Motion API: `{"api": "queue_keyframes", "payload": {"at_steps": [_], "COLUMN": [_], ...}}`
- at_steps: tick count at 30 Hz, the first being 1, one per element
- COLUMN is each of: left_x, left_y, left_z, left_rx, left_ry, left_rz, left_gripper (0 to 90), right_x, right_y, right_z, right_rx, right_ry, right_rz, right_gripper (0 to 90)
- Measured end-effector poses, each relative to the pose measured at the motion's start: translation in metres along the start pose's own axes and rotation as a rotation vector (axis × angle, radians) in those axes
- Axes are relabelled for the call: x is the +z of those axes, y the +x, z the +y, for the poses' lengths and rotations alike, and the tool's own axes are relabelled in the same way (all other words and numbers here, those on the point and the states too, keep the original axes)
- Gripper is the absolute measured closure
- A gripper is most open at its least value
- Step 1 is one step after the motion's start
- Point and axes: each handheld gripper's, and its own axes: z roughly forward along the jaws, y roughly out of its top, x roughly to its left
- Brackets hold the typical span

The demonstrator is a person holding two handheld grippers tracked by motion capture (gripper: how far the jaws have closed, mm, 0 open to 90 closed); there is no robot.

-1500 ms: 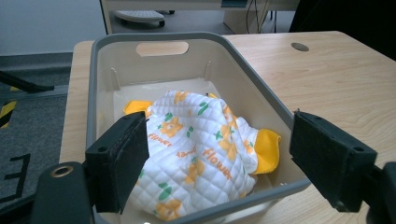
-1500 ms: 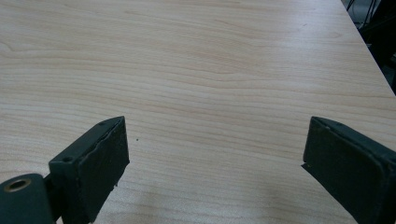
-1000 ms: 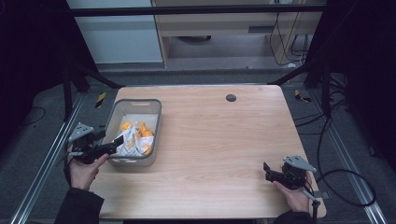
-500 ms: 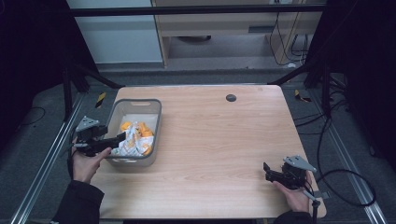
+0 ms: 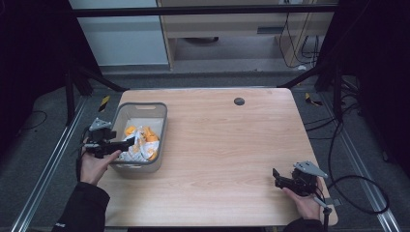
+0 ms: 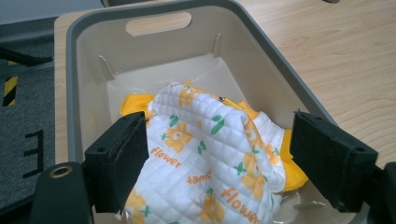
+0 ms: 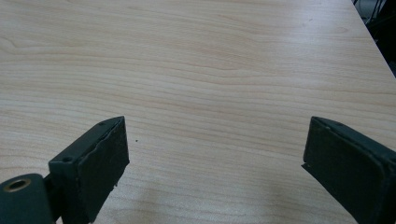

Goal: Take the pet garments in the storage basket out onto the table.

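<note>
Straddling quilted cloth (image 6: 205, 154) in bin (image 5: 159, 123), heaped | left gripper (image 6: 219, 163) wide open | right gripper (image 7: 215, 172) wide open, empty

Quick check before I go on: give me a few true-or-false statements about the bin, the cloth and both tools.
1. The flowered cloth lies inside the grey bin. True.
2. The left tool is clamped shut on the cloth. False: its jaws stand open, one on each side of the cloth.
3. The right tool is open over bare table. True.
4. The bin sits at the table's right edge. False: it is at the left side.
</note>
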Motion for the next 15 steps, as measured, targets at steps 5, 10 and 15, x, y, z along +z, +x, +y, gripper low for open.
{"api": "queue_keyframes", "payload": {"at_steps": [5, 10, 15], "left_x": [0.006, 0.012, 0.017], "left_y": [-0.005, -0.008, -0.009], "left_z": [0.002, 0.004, 0.005], "left_rx": [0.018, 0.037, 0.040], "left_ry": [0.035, 0.065, 0.091], "left_rz": [-0.003, 0.001, -0.001], "left_gripper": [18.9, 18.9, 19.2], "right_x": [0.000, 0.000, 0.000], "right_y": [0.000, 0.000, 0.000], "right_z": [0.000, 0.000, 0.000], "right_rx": [-0.001, 0.001, 0.002], "right_ry": [0.000, 0.003, 0.005], "right_rz": [0.000, 0.003, 0.003], "right_gripper": [6.8, 6.7, 6.7]}}
